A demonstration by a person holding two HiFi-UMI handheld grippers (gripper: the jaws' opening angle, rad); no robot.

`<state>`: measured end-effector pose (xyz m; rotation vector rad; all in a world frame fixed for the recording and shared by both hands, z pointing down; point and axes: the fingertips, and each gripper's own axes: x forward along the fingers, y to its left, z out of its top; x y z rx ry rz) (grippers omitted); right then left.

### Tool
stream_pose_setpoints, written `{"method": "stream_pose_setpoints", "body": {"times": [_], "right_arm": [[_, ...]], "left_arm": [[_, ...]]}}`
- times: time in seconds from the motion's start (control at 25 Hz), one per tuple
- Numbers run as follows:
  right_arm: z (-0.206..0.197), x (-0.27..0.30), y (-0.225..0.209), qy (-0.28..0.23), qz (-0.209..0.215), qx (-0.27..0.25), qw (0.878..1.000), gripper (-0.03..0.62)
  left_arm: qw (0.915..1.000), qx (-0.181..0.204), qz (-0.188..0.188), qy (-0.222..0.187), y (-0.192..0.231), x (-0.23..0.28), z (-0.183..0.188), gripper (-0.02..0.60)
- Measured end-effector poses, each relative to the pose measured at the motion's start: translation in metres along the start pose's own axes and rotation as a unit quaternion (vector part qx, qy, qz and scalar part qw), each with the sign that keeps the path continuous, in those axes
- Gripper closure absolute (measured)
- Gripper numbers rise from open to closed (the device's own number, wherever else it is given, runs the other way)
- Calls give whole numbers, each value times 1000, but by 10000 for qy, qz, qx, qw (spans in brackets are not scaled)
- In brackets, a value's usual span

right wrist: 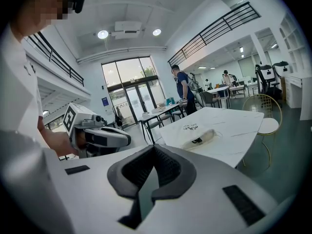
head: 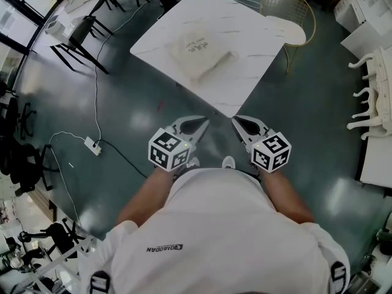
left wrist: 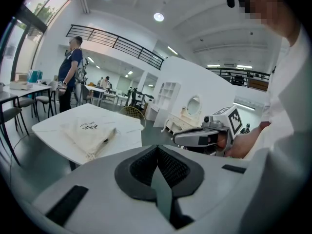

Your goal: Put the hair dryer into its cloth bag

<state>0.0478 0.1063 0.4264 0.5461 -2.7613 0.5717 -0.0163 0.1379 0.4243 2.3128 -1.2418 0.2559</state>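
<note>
Tools, left (head: 204, 122) and right (head: 235, 120) (closed), converge.

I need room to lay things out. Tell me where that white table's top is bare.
The white marble-patterned table is bare along the side toward the gold wire chair and at its nearest corner. The cream cloth bag fills the middle, leaving only a narrow strip along the left edge.
</note>
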Motion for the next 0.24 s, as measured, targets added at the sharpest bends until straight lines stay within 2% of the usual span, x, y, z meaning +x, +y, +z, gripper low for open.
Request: {"method": "stream_pose_setpoints", "body": {"times": [0.24], "right_arm": [[-1,0,0,-8,-7,9,10000,574]], "left_arm": [[10000,4,-4,-3,0,0,-1,552]]}}
